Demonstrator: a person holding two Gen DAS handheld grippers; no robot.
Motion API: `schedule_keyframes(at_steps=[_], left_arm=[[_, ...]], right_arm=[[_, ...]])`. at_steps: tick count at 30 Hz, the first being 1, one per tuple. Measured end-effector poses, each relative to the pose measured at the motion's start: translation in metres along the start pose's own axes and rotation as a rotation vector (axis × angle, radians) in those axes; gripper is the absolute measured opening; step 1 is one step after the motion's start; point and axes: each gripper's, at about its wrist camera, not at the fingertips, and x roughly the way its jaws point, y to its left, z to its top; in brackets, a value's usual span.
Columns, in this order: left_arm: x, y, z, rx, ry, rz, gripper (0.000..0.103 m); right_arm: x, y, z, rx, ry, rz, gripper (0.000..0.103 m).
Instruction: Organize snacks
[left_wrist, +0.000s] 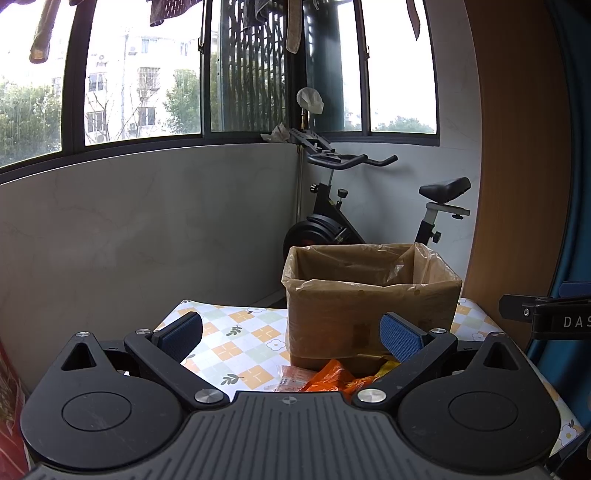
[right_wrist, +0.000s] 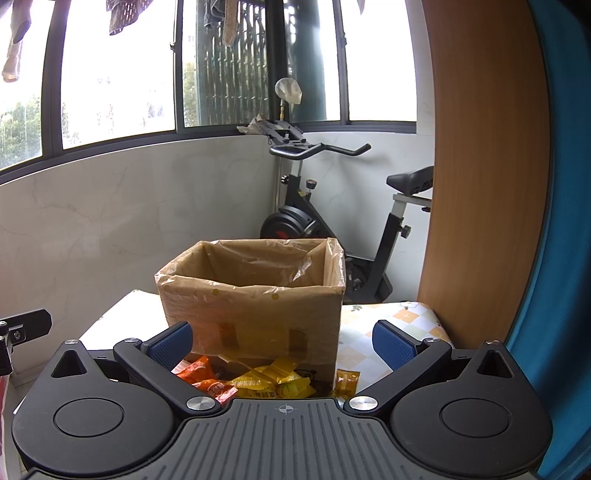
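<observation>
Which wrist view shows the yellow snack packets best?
Right wrist: the yellow snack packets lie central before the cardboard box. The left wrist view shows only a sliver beside the tool's finger.

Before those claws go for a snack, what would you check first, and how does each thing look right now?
1. Left claw open, nothing in it: ok.
2. Right claw open, nothing in it: ok.
3. Snack packets lie within view on the table, in front of the box: ok.
4. Box upright, top open, bag lining in place: ok.
5. Room left inside box: cannot tell.
</observation>
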Motion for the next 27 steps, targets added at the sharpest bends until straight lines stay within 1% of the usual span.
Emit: schedule_keyframes(at_steps=[10,17,23,27], left_arm=[[0.001,0.001,0.001,-0.01,0.009,-0.002,0.103],[0.006,0.003,0.0,-0.035,0.022,-0.019,0.103],[0.017,0.007,-0.005,-0.024,0.036,0.022,0.103],[0.035,0.021,-0.009,-0.038,0.058,0.093,0.103]], right_arm=[[0.0,0.0,0.0,0.0,0.001,0.0,0.103],[0.002,-0.002,-0.002,0.009,0.003,0.004,0.103],[0.01,-0.009,-0.006,0.019,-0.028,0.022,0.103],[0.025,-0.016,-0.012,0.056,-0.089,0.028,0.103]])
